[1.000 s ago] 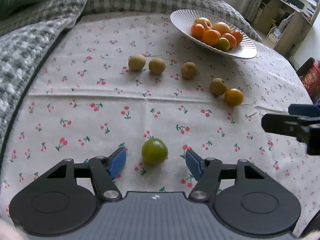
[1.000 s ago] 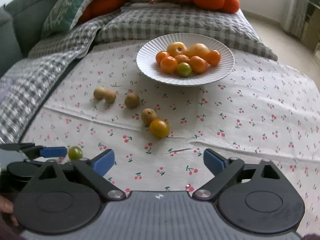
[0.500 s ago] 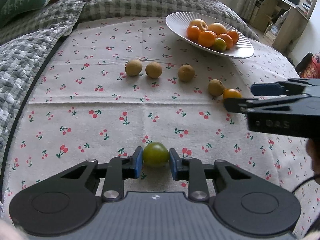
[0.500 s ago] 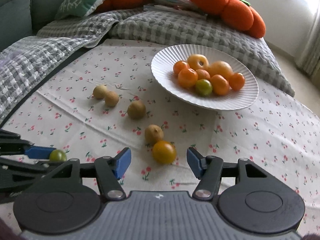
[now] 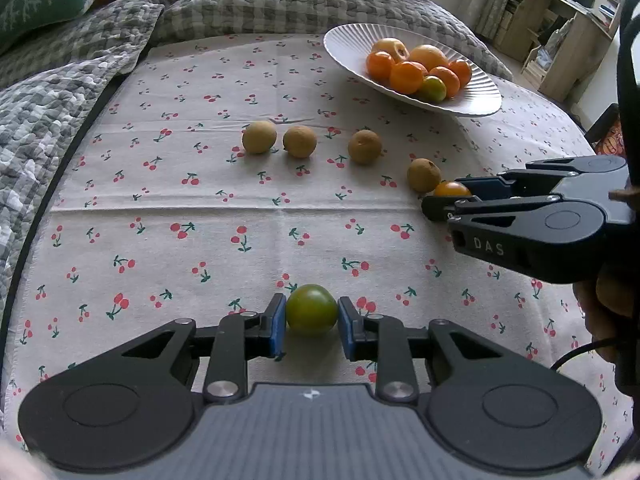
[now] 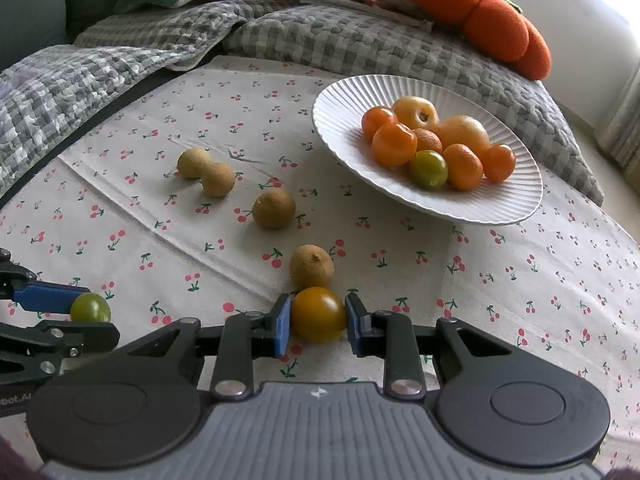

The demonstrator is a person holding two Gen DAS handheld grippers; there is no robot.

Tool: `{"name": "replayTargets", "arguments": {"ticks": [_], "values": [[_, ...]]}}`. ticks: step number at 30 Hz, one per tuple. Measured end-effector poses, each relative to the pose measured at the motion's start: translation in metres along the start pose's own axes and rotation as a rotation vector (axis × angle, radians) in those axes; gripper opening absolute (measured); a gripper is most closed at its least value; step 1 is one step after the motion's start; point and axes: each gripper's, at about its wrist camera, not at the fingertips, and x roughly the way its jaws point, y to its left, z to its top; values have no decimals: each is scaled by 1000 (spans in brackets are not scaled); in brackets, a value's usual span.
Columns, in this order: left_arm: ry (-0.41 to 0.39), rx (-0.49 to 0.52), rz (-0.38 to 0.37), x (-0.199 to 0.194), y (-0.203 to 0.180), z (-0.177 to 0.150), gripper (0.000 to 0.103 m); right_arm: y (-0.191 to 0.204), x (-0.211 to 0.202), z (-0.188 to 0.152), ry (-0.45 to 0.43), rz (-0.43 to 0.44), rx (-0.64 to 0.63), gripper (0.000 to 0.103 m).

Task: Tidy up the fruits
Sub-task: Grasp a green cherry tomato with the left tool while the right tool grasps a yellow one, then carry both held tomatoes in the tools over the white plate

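Note:
A small green tomato [image 5: 312, 307] lies on the cherry-print cloth, and my left gripper [image 5: 312, 320] is shut on it, both blue pads against its sides. To its right, an orange-yellow tomato [image 6: 319, 314] sits between the pads of my right gripper [image 6: 318, 322], whose jaws are closing and touch it on both sides. A brown round fruit [image 6: 311, 266] rests right behind that tomato. The left wrist view shows the right gripper [image 5: 444, 198] from the side, with the orange tomato [image 5: 452, 189] partly hidden. A white ribbed plate [image 6: 460, 208] at the back right holds several orange fruits and one green one.
Three more brown round fruits [image 5: 300, 141] lie in a row across the middle of the cloth. A grey checked blanket [image 6: 100, 80] borders the cloth on the left and back, with orange cushions [image 6: 480, 12] behind. A hand [image 5: 608, 300] holds the right gripper.
My left gripper closed on the green tomato and has stayed put. My right gripper came down over the orange tomato and its jaws narrowed from wide to touching it.

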Motion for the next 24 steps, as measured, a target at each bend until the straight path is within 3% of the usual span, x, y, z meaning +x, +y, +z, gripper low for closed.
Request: {"name": "replayTargets", "arguments": {"ticks": [11,24], "values": [[-9,0,-5,-2,-2,2,16,2,-12,3,2,13,24,25],[-34,-21,-20,-9,2,7,16,-7,-45,10,-86,57,79,25]]}}
